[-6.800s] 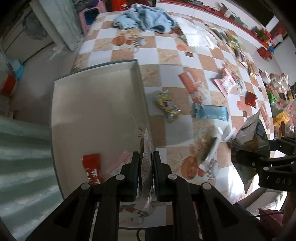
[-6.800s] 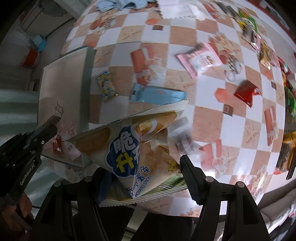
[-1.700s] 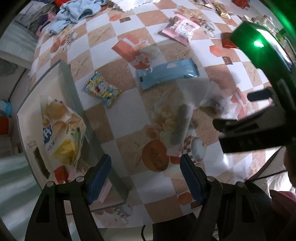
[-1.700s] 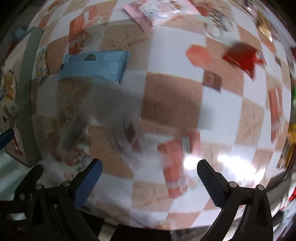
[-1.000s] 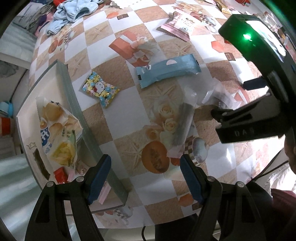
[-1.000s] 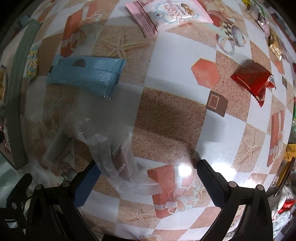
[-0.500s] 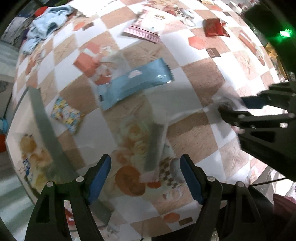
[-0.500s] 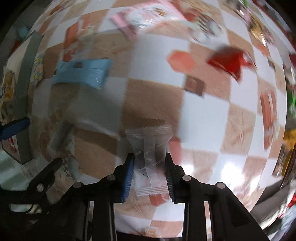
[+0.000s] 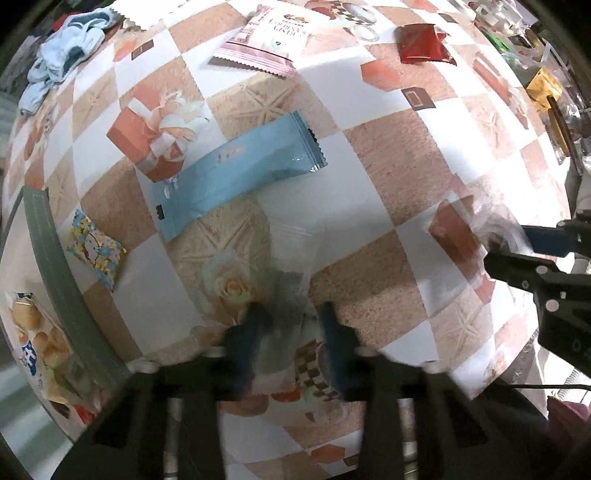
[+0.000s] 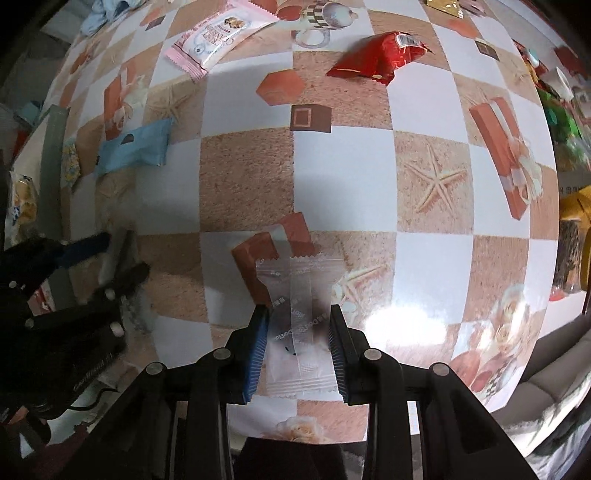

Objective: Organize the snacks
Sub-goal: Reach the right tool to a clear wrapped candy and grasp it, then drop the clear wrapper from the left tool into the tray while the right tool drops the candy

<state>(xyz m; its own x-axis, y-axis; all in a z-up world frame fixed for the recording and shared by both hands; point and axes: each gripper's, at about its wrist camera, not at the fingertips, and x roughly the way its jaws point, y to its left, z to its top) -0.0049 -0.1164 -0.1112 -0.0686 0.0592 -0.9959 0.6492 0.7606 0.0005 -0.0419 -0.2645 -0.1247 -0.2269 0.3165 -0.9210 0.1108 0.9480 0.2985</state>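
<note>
Two clear snack packets are in the grippers over the checkered tablecloth. My left gripper points straight down and its jaws are closing; a clear packet with a dark strip sits between the blurred pads, which look pressed on it. In the right wrist view that gripper is at the left. My right gripper is shut on a small clear wrapper held just above the cloth. The left wrist view has this right gripper at the right edge.
A light blue bar packet, a pink packet, a red packet and a small cartoon candy lie on the cloth. A grey-green tray rim runs along the left, with a chips bag inside.
My left gripper came down over the dark-strip packet and its jaws narrowed from wide to close around it. My right gripper shut on the clear wrapper and lifted it a little.
</note>
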